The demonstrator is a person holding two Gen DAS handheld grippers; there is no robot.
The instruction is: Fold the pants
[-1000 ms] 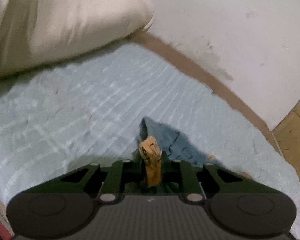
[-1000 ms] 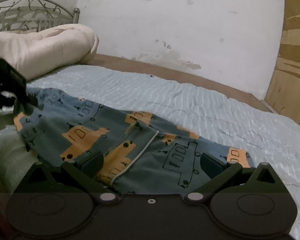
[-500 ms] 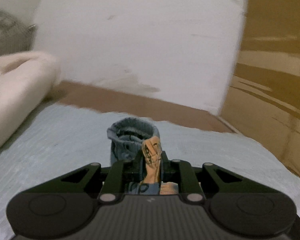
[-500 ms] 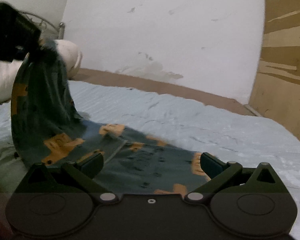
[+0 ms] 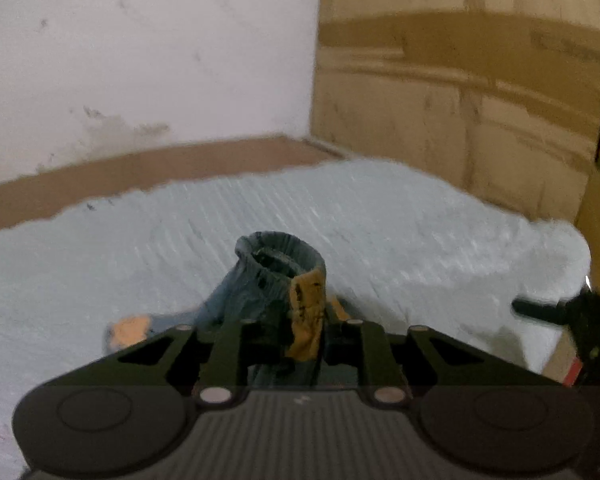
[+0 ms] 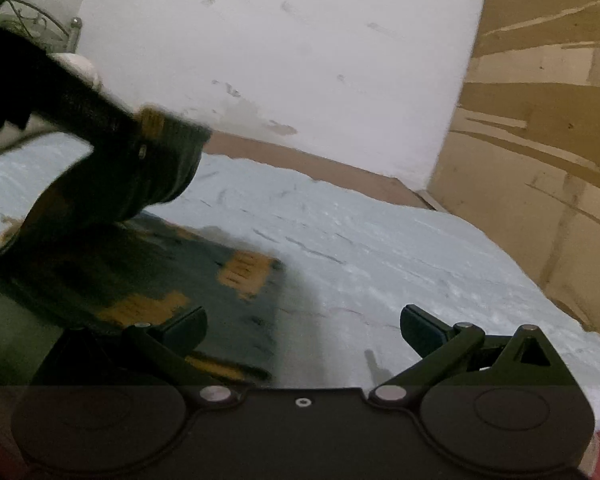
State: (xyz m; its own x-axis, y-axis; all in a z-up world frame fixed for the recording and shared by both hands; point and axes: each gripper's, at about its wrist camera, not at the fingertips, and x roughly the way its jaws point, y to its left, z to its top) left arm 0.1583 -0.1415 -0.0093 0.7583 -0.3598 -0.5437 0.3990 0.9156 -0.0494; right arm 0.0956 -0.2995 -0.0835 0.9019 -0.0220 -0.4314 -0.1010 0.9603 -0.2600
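The pants (image 6: 148, 280) are blue-grey with orange truck prints and lie on the light blue bedsheet (image 6: 380, 248). My left gripper (image 5: 300, 328) is shut on a bunched end of the pants (image 5: 276, 276) and holds it up over the part lying flat. From the right wrist view the left gripper (image 6: 140, 136) hangs above the flat pants with cloth draped from it. My right gripper (image 6: 302, 328) is open and empty, low over the pants' right edge.
A white wall (image 6: 280, 60) runs behind the bed, with a brown strip (image 5: 160, 168) at its foot. A wooden panel (image 6: 540, 140) stands at the right. A metal headboard (image 6: 32, 20) and a cream duvet (image 6: 76, 66) are at the far left.
My left gripper has lifted the pants end off the bed and carried it to the right over the rest of the pants. My right gripper has shifted right, staying open.
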